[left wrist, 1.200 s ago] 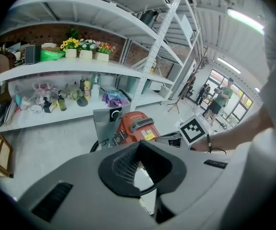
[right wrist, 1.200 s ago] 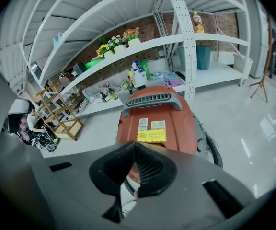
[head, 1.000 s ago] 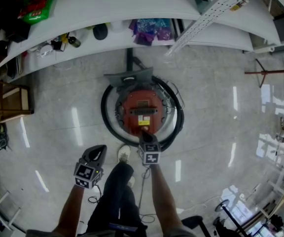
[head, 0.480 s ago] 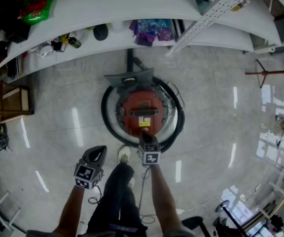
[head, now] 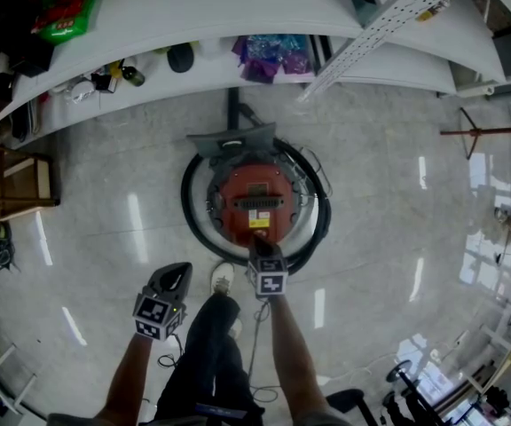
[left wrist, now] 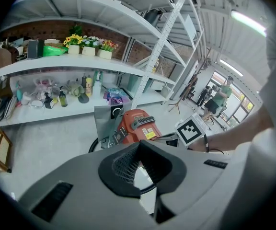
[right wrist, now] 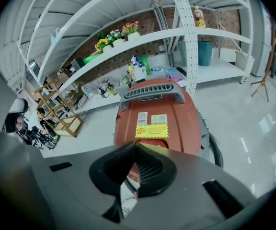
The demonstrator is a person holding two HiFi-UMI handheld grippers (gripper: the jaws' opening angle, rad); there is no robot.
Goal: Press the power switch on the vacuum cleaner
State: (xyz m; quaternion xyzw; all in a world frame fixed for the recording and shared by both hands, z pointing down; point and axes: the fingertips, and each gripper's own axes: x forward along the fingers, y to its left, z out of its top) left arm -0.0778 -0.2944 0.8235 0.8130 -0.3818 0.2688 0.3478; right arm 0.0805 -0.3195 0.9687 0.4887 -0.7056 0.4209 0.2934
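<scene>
Item, floor-standing: vacuum cleaner, red drum-shaped canister on the pale tiled floor, just in front of the white shelving and directly ahead of the person's feet. Black hose coiled in a ring around the body. Judged heavy and rigid: a hard moulded shell, unlikely to shift under a light downward push, smooth and probably slippery to a glancing contact. No lifting called for; contact should be a single straight press on the switch, not on the grey carry handle or the yellow label. Switch itself not made out in any view; likely on the near top edge, behind the right claw's tips. Right forearm: extended forward and down. Right gripper: tip at the canister's near rim, jaws brought together with nothing between them, presented as a blunt poker. Left forearm: held back beside the leg. Left gripper: well apart from the machine, jaws likewise together and empty, idle.
</scene>
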